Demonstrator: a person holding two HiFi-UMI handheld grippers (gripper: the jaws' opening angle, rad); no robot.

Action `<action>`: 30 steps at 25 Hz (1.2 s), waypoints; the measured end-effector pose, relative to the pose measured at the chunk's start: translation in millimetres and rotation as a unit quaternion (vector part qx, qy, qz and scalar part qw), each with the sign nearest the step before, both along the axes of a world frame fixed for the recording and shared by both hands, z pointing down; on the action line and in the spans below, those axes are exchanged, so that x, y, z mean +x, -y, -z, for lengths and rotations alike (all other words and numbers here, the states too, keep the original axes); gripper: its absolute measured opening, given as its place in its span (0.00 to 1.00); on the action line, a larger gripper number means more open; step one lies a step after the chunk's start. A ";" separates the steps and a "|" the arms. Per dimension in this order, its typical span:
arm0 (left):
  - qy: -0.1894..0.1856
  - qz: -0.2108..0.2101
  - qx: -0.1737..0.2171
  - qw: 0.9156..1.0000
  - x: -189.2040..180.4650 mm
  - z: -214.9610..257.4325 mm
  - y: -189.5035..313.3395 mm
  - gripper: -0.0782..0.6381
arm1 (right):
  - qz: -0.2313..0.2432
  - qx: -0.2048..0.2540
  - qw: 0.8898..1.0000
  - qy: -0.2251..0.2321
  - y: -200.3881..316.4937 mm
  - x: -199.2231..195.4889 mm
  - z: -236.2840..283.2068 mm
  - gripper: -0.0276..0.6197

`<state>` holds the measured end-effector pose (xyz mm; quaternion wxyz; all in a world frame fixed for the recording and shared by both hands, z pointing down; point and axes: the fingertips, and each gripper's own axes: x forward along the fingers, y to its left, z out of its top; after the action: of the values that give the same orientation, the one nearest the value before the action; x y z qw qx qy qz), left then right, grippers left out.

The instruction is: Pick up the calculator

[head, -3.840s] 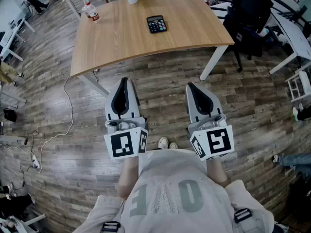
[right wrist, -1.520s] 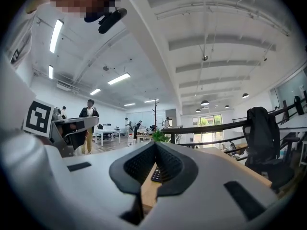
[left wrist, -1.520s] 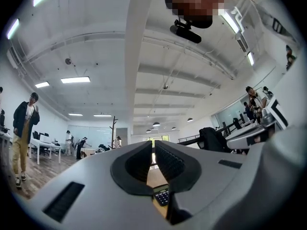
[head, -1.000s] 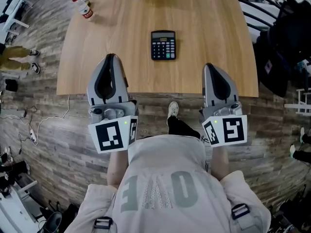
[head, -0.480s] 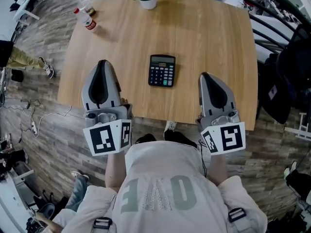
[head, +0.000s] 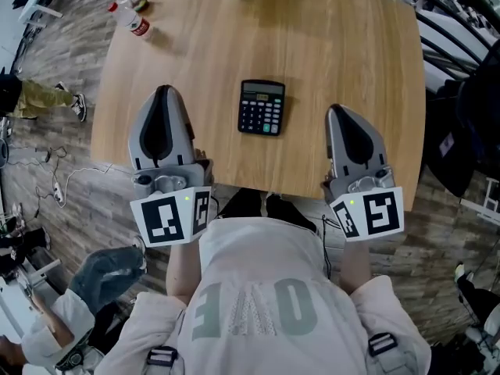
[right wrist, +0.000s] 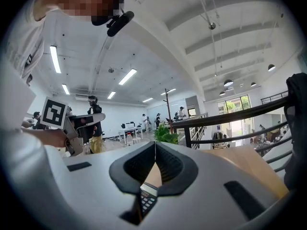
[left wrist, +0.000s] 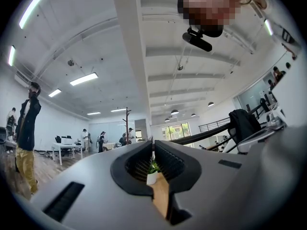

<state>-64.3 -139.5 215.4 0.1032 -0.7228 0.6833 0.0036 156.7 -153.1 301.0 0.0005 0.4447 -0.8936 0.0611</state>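
Calculator (head: 262, 107) flat on the pale wood-grain bench (head: 344, 45), between two closed pairs of jaws.

Head view: the dark, rectangular calculator, with a grey display strip and rows of small keys, lies about level with the jaw tips and apart from both. The left gripper (head: 162, 92) and right gripper (head: 344, 112) are smooth grey tapered shells. A clear bottle (head: 133, 20) with a red label lies well beyond the left jaws. Left gripper view: the black ribbed jaws are pressed together, pinching nothing, and a white plant pot (left wrist: 152, 177) shows in the gap beneath their tips. Right gripper view: the jaws meet tip to tip, empty, with the calculator's keys showing just below them.
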 end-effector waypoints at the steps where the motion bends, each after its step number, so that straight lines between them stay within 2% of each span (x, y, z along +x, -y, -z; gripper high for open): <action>1: -0.002 -0.003 0.001 1.000 -0.2 -0.7 3.9 0.14 | -0.003 0.000 1.000 -0.004 3.0 0.3 -0.3 0.07; 4: -0.009 -0.015 0.009 1.000 -1.1 -1.1 16.0 0.14 | -0.015 0.004 1.000 -0.021 11.5 1.2 2.2 0.07; 12: -0.017 -0.028 0.043 0.999 -14.2 13.0 47.6 0.14 | -0.036 0.030 0.998 -0.032 41.2 1.5 31.8 0.07; 15: -0.019 -0.026 0.046 0.998 -20.8 15.7 54.0 0.14 | -0.019 0.026 0.999 -0.033 59.1 -3.7 36.3 0.08; 19: -0.024 -0.020 0.038 0.999 -32.8 11.7 61.9 0.14 | 0.038 0.018 0.999 -0.001 82.1 -22.8 46.2 0.08; 20: -0.026 -0.019 0.035 0.999 -35.5 9.8 64.5 0.14 | 0.055 0.014 0.998 0.009 87.9 -28.4 49.4 0.11; 22: -0.030 -0.015 0.029 0.999 -39.8 6.4 69.0 0.14 | 0.083 0.001 0.996 0.040 101.6 -38.6 56.6 0.45; 23: -0.030 -0.013 0.026 0.999 -41.1 4.7 70.8 0.14 | 0.093 -0.004 0.994 0.056 109.1 -42.4 60.2 0.50; 26: -0.026 -0.014 0.022 0.999 -41.6 -1.0 77.9 0.14 | 0.121 -0.013 0.990 0.072 131.1 -53.9 64.3 0.57; 28: -0.031 -0.023 0.027 0.999 -39.6 -2.3 84.1 0.14 | 0.156 -0.026 0.986 0.057 143.0 -64.6 59.1 0.58; 30: -0.033 -0.028 0.023 0.999 -38.7 -7.5 90.7 0.14 | 0.208 -0.055 0.976 0.023 151.6 -78.2 43.7 0.58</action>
<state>-103.0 -230.2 222.9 0.0970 -0.7389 0.6652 0.0463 78.5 -304.7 257.3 0.0171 0.2467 -0.9616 0.1191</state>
